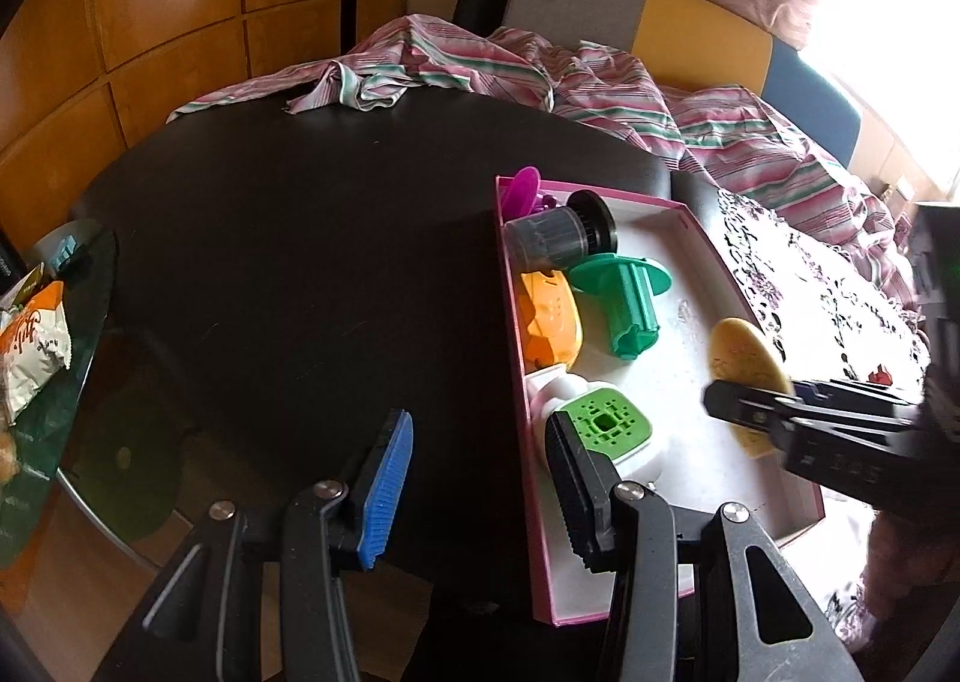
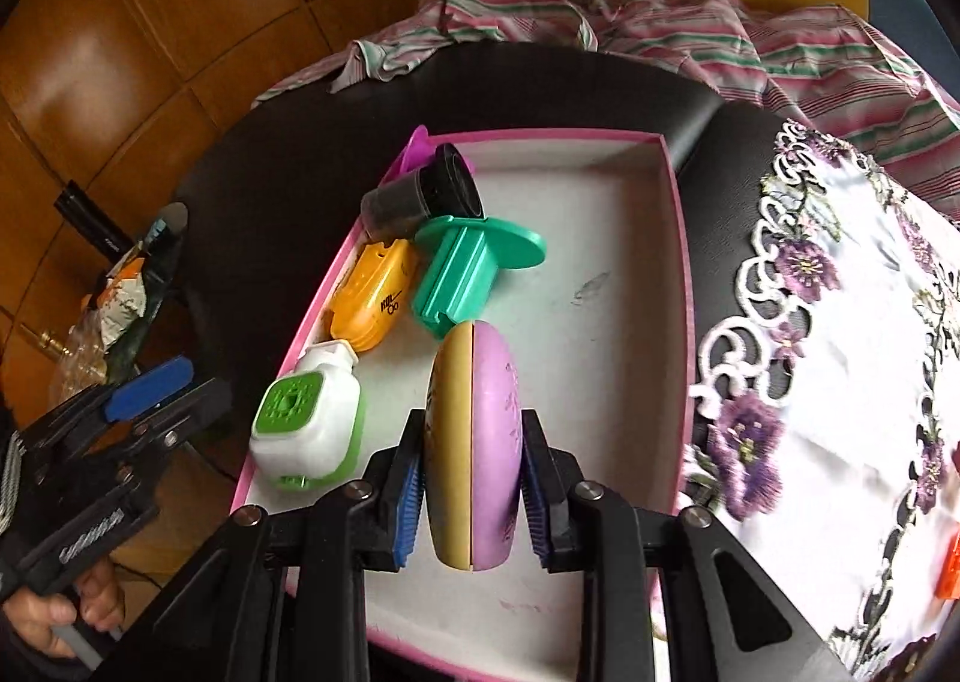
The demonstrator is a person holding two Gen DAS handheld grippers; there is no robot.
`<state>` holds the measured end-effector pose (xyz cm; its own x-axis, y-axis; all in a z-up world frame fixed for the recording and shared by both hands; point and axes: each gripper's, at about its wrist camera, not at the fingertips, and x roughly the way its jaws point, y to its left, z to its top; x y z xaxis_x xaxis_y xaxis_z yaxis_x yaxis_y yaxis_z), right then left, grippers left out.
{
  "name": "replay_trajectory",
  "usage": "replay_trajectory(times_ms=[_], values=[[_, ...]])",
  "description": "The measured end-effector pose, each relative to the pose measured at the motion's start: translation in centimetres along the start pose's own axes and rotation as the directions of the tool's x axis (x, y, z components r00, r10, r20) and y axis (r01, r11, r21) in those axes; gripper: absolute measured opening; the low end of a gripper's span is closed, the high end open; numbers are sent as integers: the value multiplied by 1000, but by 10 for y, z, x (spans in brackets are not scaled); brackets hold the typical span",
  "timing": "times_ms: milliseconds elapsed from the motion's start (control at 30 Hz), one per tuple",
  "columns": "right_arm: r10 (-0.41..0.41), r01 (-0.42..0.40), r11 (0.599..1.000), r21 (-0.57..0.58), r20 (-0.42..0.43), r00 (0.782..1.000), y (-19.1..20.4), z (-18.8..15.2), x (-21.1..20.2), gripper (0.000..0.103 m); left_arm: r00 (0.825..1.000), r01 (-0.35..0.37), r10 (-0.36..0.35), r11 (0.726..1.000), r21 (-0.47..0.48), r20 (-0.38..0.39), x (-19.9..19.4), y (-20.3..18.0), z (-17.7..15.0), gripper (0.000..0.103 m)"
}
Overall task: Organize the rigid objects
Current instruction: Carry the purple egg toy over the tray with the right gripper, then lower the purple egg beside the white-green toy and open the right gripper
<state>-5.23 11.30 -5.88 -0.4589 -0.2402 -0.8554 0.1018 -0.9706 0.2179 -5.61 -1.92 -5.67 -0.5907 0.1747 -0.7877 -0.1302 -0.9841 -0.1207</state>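
The right gripper (image 2: 471,493) is closed on a round case (image 2: 474,442) — beige on one side, purple on the other — and holds it on edge above the pink box (image 2: 684,286). In the box, along its left wall, lie a white-green bottle (image 2: 309,430), an orange piece (image 2: 372,298), a green mold (image 2: 474,274) and a dark cup (image 2: 420,202). The left gripper (image 1: 480,478) is beside the box's left wall, its jaws apart — nothing is between them.
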Motion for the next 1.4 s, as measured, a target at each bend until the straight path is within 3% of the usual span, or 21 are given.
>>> replay_trajectory(times_ms=[300, 800, 1033, 1400], values=[[57, -55, 998, 35, -51, 997, 11, 1, 31, 30, 999, -27, 26, 999, -22, -26, 7, 13, -5, 47], [126, -128, 990, 57, 26, 992, 10, -13, -1, 34, 1000, -21, 21, 1000, -16, -19, 3, 10, -5, 47], [72, -72, 997, 10, -9, 997, 21, -11, 7, 35, 1000, -19, 19, 1000, 3, -14, 1, 5, -7, 47], [60, -61, 998, 18, 28, 998, 19, -15, -4, 35, 1000, -22, 22, 1000, 19, -6, -2, -1, -7, 47]])
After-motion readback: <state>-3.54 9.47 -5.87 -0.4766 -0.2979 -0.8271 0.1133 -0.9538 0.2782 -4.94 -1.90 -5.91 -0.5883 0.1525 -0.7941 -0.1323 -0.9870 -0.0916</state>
